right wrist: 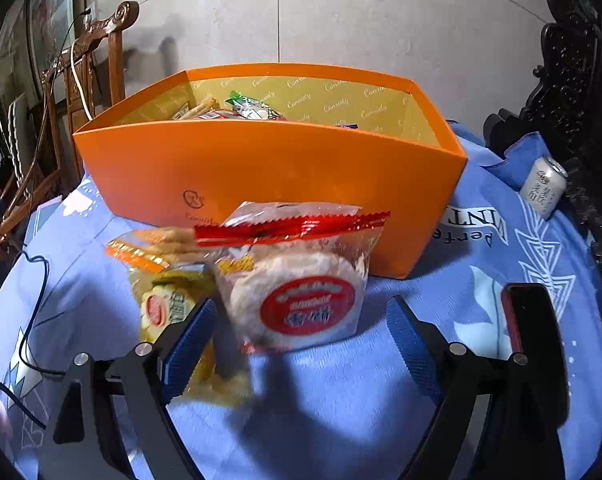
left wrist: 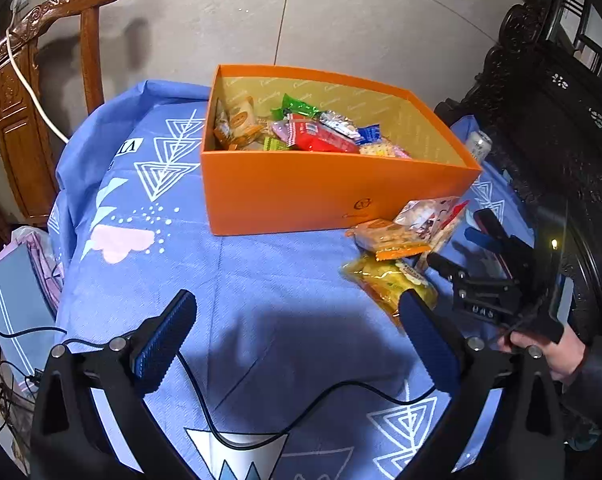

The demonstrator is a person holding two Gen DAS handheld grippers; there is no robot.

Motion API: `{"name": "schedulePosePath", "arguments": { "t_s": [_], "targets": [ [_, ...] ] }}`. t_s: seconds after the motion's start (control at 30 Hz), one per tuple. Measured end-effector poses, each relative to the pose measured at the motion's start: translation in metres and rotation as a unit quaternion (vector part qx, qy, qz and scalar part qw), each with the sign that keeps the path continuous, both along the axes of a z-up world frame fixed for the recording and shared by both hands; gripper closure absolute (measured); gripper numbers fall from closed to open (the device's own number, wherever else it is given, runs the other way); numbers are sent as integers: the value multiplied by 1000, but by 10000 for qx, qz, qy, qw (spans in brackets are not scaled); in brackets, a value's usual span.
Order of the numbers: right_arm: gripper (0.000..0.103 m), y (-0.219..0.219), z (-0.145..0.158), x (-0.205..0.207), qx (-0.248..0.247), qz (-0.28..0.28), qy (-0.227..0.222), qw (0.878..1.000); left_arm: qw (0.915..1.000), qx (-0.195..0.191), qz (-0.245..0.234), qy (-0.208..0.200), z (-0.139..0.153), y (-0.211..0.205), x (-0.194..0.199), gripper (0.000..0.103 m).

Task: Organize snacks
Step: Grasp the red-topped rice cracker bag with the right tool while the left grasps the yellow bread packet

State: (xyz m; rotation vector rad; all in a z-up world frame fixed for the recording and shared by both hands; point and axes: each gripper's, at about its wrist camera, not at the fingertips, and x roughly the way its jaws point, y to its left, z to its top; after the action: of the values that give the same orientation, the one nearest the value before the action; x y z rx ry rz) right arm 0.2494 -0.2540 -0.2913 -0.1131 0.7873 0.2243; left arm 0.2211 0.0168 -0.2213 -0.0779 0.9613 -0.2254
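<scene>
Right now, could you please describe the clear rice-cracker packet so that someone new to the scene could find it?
Start at the big orange cardboard box on the blue patterned cloth. Three snack packets lie on the cloth outside its front wall; the clear rice-cracker packet is the one on the right. Unlike the yellow packet and the orange-edged packet, it has a red zigzag seal and a red oval label.

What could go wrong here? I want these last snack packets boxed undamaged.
The open right gripper straddles the clear rice-cracker packet with the red seal; squeezing could crush it. The yellow packet lies against one finger and might get pinched along. The orange cardboard box wall is tall; a low lift could snag.
</scene>
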Motion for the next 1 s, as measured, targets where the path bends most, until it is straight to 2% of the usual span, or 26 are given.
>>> {"name": "schedulePosePath", "arguments": {
  "t_s": [0.43,0.53,0.67,0.77,0.87,1.0],
  "targets": [
    [16,5,-7,13,44,245,18,9997,9996,123,-76,232,-9,-7,3,4],
    [30,8,-7,14,8,336,15,9994,9995,136,-80,268,-10,-8,2,4],
    [32,9,-5,14,-25,308,31,9995,9995,129,-73,287,-12,-9,1,4],
    [32,3,0,8,29,134,56,9999,9994,132,-148,297,-15,-14,2,4],
    [32,-11,7,-5,323,-180,119,9992,9991,71,-246,342,-18,-22,6,4],
    [32,-32,15,-34,811,-673,283,9940,9981,-201,-360,459,-25,-41,19,4]
  ]
}}
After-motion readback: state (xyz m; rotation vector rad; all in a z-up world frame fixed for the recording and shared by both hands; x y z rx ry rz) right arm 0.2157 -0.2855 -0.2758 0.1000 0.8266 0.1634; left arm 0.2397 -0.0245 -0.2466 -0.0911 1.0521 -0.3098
